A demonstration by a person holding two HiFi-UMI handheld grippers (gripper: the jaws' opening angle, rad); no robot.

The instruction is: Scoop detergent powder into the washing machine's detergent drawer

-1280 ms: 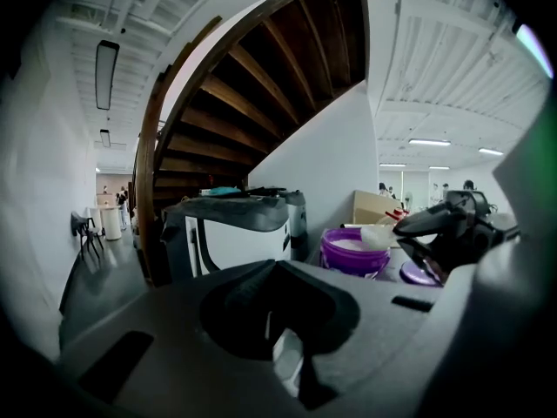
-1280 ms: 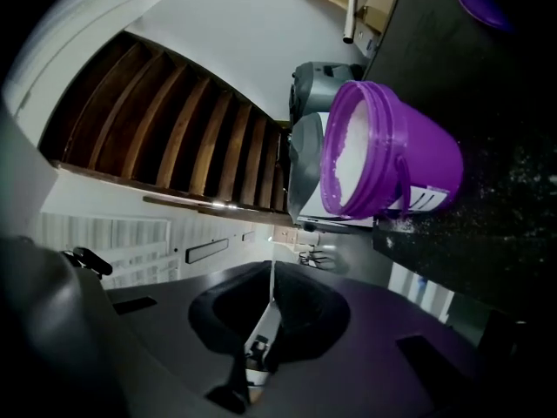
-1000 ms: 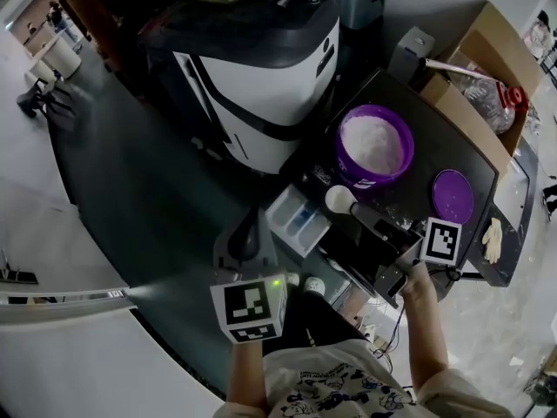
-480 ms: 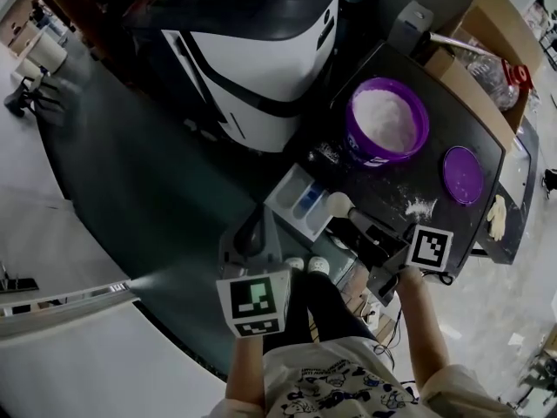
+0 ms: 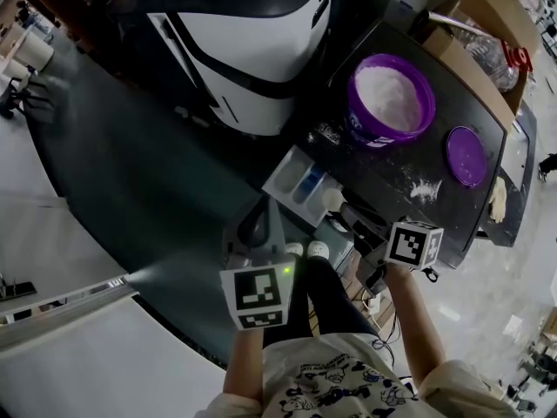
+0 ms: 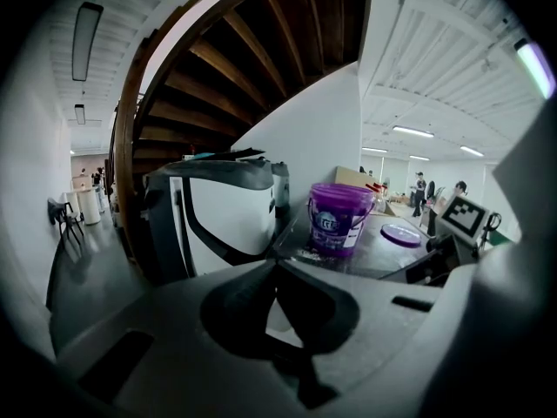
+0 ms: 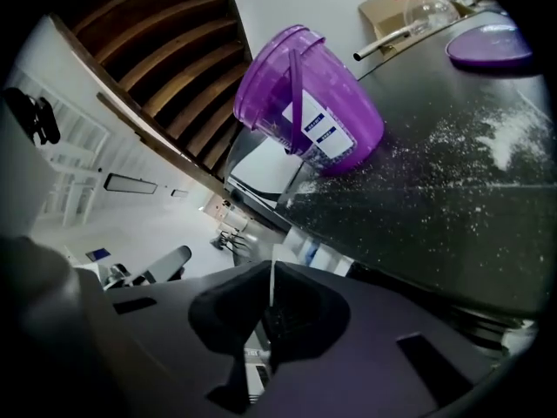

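1. So, my right gripper (image 7: 270, 277) has its fingers pinched on the thin white handle of the scoop (image 5: 334, 198), which shows edge-on between them in the right gripper view.
2. From the head view the scoop's bowl is heaped with white powder. It sits at the near right corner of the detergent drawer (image 5: 280, 174), which is pulled out from the washing machine (image 5: 252, 33). I cannot tell whether the bowl is over a compartment or only over the rim.
3. My left gripper (image 6: 275, 266) has its fingers pressed together on nothing. It hangs near the drawer, on my side of it, without touching it.
4. The purple bucket (image 5: 365, 133) stands on the table (image 5: 392, 181), well apart from the scoop. Loose powder (image 5: 424, 190) already lies spilled on the tabletop.
5. First risk: if I tip the scoop while it is at the corner, I expect part of the heap to fall past the rim to the floor.
6. Second risk: the handle is slim and gripped on its flat, so I judge it could twist in the fingers as I rotate and dump early.
7. Third risk: the drawer is unsupported, so a knock from the scoop could push it inward.
8. Fourth risk: the drawer has a blue compartment beside a pale one, and a careless pour could fill the wrong one.
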